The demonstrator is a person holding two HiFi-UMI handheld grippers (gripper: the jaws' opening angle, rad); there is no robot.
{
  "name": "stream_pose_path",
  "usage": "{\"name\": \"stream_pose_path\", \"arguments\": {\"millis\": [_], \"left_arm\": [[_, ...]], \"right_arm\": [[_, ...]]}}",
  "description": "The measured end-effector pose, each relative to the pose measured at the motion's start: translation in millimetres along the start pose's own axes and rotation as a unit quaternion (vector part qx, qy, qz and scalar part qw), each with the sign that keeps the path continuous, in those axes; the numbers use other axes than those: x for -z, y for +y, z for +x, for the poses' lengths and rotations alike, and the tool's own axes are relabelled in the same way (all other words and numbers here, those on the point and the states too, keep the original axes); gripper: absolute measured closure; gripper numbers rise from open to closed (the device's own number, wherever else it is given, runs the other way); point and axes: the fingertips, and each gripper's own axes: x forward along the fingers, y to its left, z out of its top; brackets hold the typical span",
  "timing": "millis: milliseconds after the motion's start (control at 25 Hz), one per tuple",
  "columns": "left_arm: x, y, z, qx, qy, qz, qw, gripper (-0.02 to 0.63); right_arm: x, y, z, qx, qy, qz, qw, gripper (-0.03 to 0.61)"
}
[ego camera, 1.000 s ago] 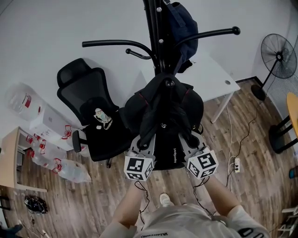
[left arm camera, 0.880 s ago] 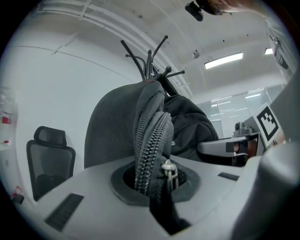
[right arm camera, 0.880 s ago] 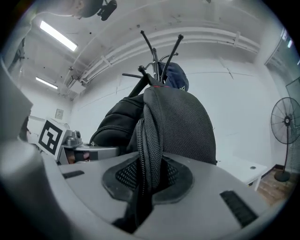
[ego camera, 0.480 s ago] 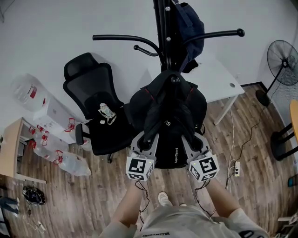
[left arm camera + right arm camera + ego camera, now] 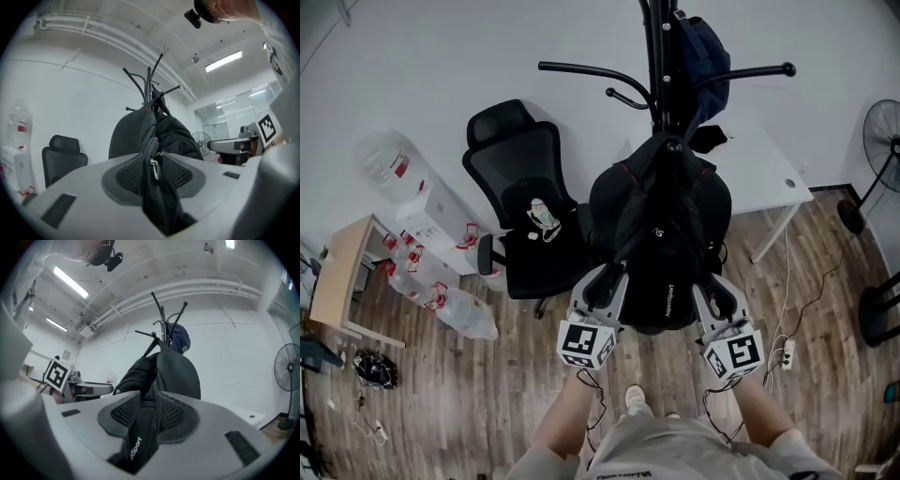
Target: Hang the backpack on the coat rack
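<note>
The black backpack (image 5: 661,244) hangs by its top from a hook of the black coat rack (image 5: 661,56). My left gripper (image 5: 605,281) is at its lower left side and my right gripper (image 5: 719,292) at its lower right. Both pairs of jaws are opening. In the left gripper view the gripper (image 5: 151,164) has dark backpack (image 5: 150,136) fabric with a zipper pull showing in the gap between its pads. In the right gripper view the gripper (image 5: 149,406) frames a lettered part of the backpack (image 5: 173,371) the same way. I see no pad pressing on the fabric.
A dark blue bag (image 5: 705,56) hangs higher on the rack. A black office chair (image 5: 520,202) stands to the left, a white table (image 5: 769,178) behind right, a fan (image 5: 883,141) at far right. Water bottles (image 5: 441,300) and cables (image 5: 787,352) lie on the wood floor.
Both grippers have let go of the backpack's lower sides and drawn back toward me. The backpack stays hanging on the rack.
</note>
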Motion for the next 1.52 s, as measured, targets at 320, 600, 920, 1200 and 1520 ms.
{"name": "stream_pose_path", "arguments": {"millis": [320,600,920,1200,1520], "left_arm": [[-22,-57,-60,-0.019,-0.02,-0.015,0.9995,0.606],[-3,-118,-127,-0.03,0.014,-0.025,0.9991,0.606],[21,-131,-210,-0.076,0.066,-0.051,0.9936,0.606],[36,-127,-265,-0.07,0.08,-0.073,0.9917,0.606],[22,-124,-357,-0.006,0.053,-0.089,0.9946,0.606]], "right_arm": [[-17,6,-86,-0.008,-0.01,-0.011,1.0,0.534],[1,7,-159,-0.027,0.013,0.013,0.999,0.551],[35,8,-214,-0.014,0.056,0.033,0.998,0.551],[38,33,-240,0.017,0.065,0.049,0.997,0.551],[18,151,-280,0.047,0.057,0.024,0.997,0.551]]}}
